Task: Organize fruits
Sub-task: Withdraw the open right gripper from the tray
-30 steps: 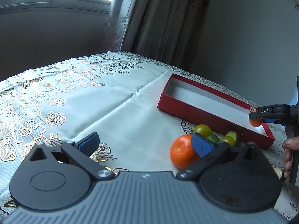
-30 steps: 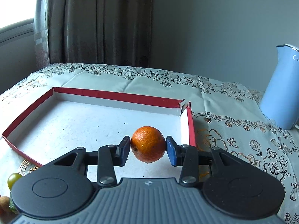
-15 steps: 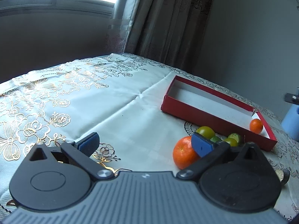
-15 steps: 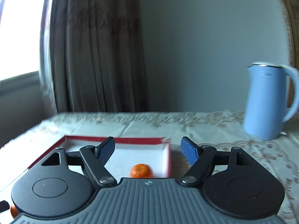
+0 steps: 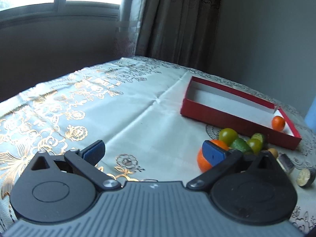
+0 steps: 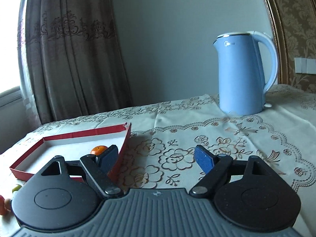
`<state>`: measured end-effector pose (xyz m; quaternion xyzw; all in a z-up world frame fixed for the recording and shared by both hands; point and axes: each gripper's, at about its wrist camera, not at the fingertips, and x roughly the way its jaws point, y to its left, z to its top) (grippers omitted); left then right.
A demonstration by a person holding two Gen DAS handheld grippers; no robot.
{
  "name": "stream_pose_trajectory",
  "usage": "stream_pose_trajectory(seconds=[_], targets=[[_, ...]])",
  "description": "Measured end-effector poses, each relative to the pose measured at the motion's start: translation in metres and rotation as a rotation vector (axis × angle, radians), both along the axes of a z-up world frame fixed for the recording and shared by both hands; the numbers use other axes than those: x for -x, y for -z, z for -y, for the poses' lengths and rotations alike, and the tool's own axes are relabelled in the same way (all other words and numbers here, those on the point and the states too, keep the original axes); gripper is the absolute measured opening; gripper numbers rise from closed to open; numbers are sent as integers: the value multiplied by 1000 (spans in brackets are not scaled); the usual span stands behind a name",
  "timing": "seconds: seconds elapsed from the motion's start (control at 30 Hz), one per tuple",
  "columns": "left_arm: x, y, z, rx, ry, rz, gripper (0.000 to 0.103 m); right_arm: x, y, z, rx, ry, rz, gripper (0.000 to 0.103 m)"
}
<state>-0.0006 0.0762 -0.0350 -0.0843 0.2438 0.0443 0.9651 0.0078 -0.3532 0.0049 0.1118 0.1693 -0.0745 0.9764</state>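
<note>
A shallow red box (image 5: 227, 116) with a white inside lies on the tablecloth. One small orange (image 5: 278, 123) rests in its right corner; it also shows in the right wrist view (image 6: 98, 149) behind my left finger. In front of the box lie a bigger orange (image 5: 205, 161), a green tomato (image 5: 228, 134) and several small green fruits (image 5: 253, 145). My left gripper (image 5: 153, 151) is open and empty, its right finger in front of the bigger orange. My right gripper (image 6: 156, 157) is open and empty, to the right of the red box (image 6: 65, 141).
A light blue kettle (image 6: 242, 73) stands at the back right of the table. Two short dark cylinders (image 5: 305, 174) lie right of the fruit pile. A curtain and window are behind the table. Small fruits (image 6: 15, 188) show at the right wrist view's left edge.
My right gripper opened and let the small orange go into the box's corner, then pulled back and swung right. My left gripper shifted only slightly.
</note>
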Motion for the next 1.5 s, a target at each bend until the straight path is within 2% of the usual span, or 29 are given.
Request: stream_pose_trajectory(seconds=[0.17,0.33,0.5,0.63,0.8,0.93,1.0,1.07,1.17,1.27,1.4,1.5], targets=[[-13,0,15,-100,-5,-46,103,2,1,0,-12,-8,6,84],[-18,0,31,-215,-17,-32,103,4,1,2,-19,-6,11,84],[-2,-3,19,-158,-15,55,103,2,3,2,-31,-17,-11,84],[17,-9,15,-124,95,163,103,2,3,2,-41,-21,-12,84],[13,-11,26,-148,214,175,103,2,5,3,-49,-19,-18,84],[5,-9,37,-182,291,148,100,0,5,2,-47,-20,-24,84],[-1,-5,45,-201,330,115,90,-1,6,1,-49,-35,-36,84],[-8,1,51,-207,344,65,88,-4,7,-1,-73,-72,-64,84],[-18,6,54,-191,367,13,83,-12,12,-10,-25,-83,-150,84],[-23,9,54,-182,369,-21,83,-29,21,-18,7,-83,-303,84],[-28,10,49,-158,355,-49,84,-34,25,-21,31,-89,-355,88],[-32,10,48,-148,353,-67,84,-36,27,-31,96,-87,-387,88]])
